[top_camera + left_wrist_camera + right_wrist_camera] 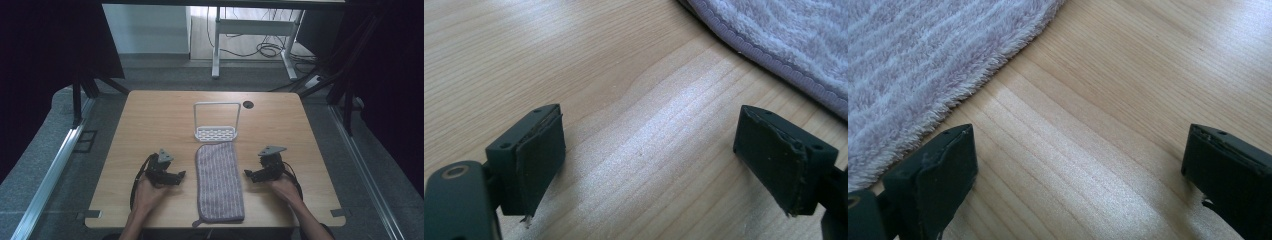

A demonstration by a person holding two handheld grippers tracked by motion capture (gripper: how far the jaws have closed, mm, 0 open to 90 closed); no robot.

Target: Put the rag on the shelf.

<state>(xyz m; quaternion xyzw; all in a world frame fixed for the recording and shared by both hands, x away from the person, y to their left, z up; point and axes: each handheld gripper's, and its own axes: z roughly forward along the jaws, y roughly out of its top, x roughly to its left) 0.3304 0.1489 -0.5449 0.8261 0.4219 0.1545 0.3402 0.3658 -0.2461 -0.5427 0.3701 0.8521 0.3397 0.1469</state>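
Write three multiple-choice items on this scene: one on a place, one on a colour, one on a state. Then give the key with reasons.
1. Where does the towel lie?
A. between the two grippers
B. inside the rack
C. on the floor

2. What colour is the rack?
A. red
B. white
C. black

3. How do the left gripper and right gripper stand?
A. both shut on the towel
B. one open, one shut
C. both open, holding nothing

Key: 1 A, the high view shows a gripper at each side of it. 2 B, its frame and base are white. 3 C, bare table shows between each pair of jaws.
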